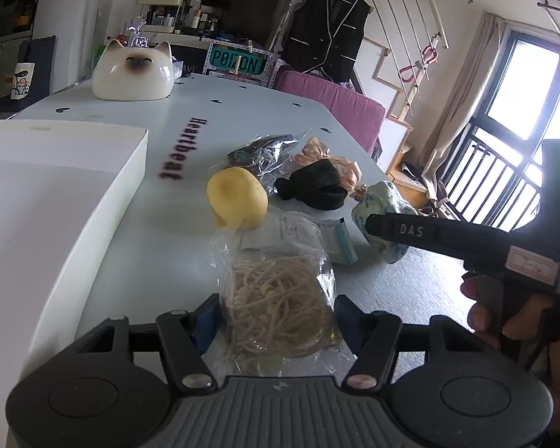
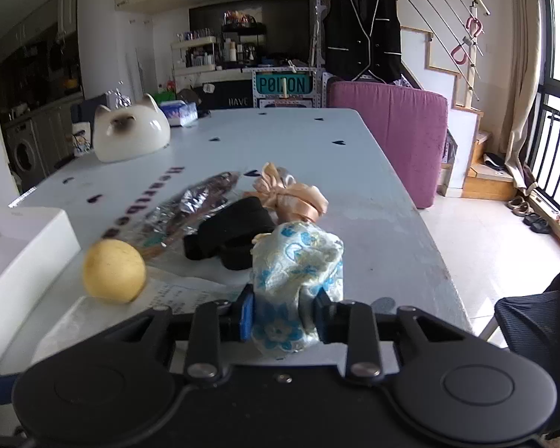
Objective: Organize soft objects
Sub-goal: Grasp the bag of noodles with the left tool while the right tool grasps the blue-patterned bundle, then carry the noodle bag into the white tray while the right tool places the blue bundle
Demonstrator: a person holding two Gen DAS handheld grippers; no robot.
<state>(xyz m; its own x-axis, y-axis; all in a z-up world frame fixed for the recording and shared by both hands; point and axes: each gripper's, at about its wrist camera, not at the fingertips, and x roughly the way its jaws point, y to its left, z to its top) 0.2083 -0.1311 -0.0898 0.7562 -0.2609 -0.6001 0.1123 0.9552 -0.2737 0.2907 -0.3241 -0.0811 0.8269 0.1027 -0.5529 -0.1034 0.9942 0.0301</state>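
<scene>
**Left wrist view: both grippers closed on soft items over the tabletop**

Left wrist view shows the left gripper (image 1: 276, 321) with its blue-padded fingers pressed against a clear bag of cream cord (image 1: 280, 313), holding it low at the near edge of the pale tabletop (image 1: 130, 268). Just beyond the bag lies a white packet (image 1: 291, 235) with a small teal-edged box (image 1: 341, 242) beside it. A yellow sponge ball (image 1: 237, 198) sits near the packet, to its left. Behind the ball is a foil-like wrapper (image 1: 257, 153), and right of that a black fabric piece (image 1: 317, 186) touching a peach ribbon (image 1: 332, 158). A white box (image 1: 56, 194) stands at the left, well apart from the pile. A ceramic cat head (image 1: 133, 71) rests at the far side.

Right wrist view shows the right gripper (image 2: 283, 313) clamped narrow around a blue-flowered cloth bundle (image 2: 296, 268), which stands upright between its fingers. The same bundle (image 1: 384, 201) appears at the tip of the black tool coming in from the right in the left view. Whether the bundle touches the tabletop cannot be told. The ball (image 2: 114, 270), black fabric (image 2: 231, 235) and ribbon (image 2: 291, 194) lie beyond it.
</scene>
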